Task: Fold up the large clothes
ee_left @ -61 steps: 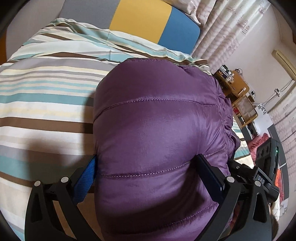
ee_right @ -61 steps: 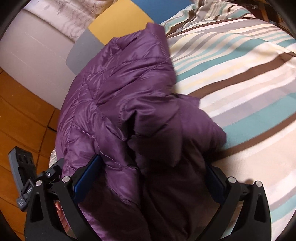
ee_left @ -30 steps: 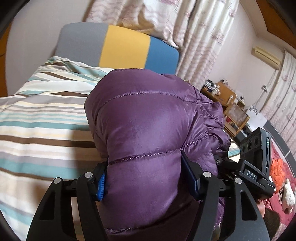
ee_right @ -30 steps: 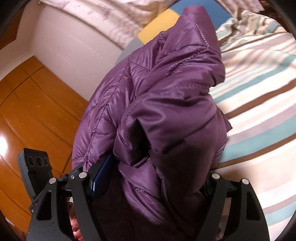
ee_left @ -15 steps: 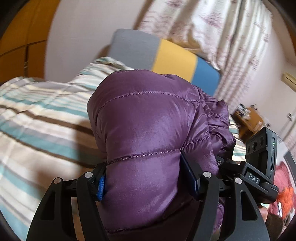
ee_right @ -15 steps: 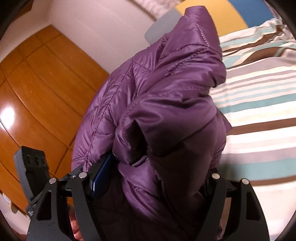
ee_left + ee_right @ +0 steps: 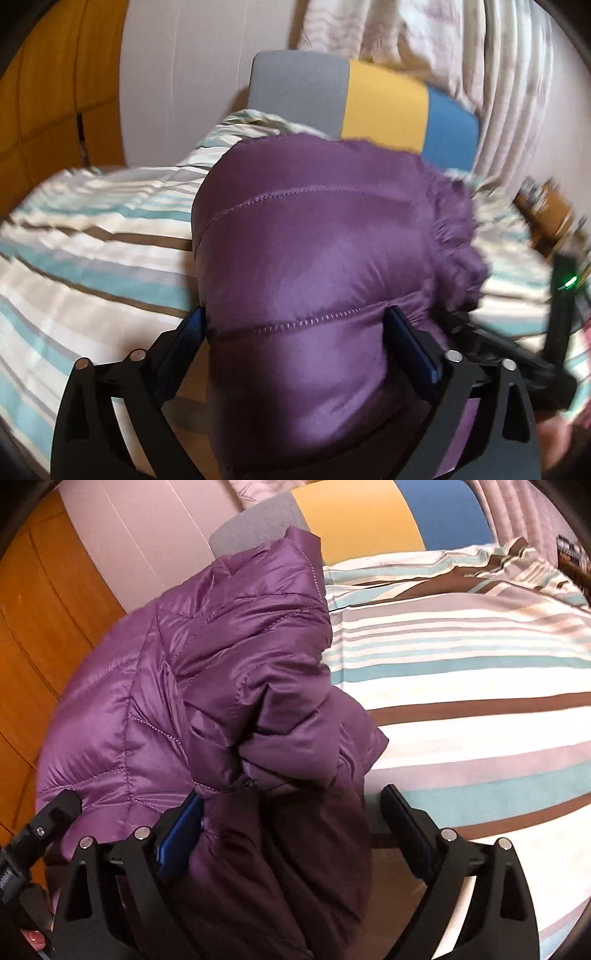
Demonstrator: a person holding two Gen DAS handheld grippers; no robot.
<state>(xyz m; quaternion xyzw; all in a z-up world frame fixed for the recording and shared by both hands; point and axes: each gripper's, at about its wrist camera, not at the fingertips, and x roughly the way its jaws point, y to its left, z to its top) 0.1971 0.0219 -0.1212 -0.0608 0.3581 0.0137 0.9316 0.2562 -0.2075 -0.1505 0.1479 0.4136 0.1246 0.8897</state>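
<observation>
A purple quilted puffer jacket (image 7: 317,243) is bunched up and fills the middle of both views; it also shows in the right wrist view (image 7: 221,686). My left gripper (image 7: 295,332) is shut on a thick fold of the jacket, its blue pads pressed against both sides. My right gripper (image 7: 291,812) holds another thick fold; the left pad touches the fabric and the right finger (image 7: 402,823) stands just beside it. The jacket hangs over the striped bed cover (image 7: 461,686). The other gripper shows at the right edge of the left wrist view (image 7: 554,332).
The bed has a grey, yellow and blue headboard (image 7: 369,99) against a white wall. Pale patterned curtains (image 7: 461,48) hang behind it. Wooden panelling (image 7: 44,609) is on the left. A wooden shelf unit (image 7: 546,218) stands to the right of the bed.
Both grippers closed on the jacket and lifted it off the bed. Since half a second ago they have tilted back down toward the bed cover, and the jaws stand a little wider.
</observation>
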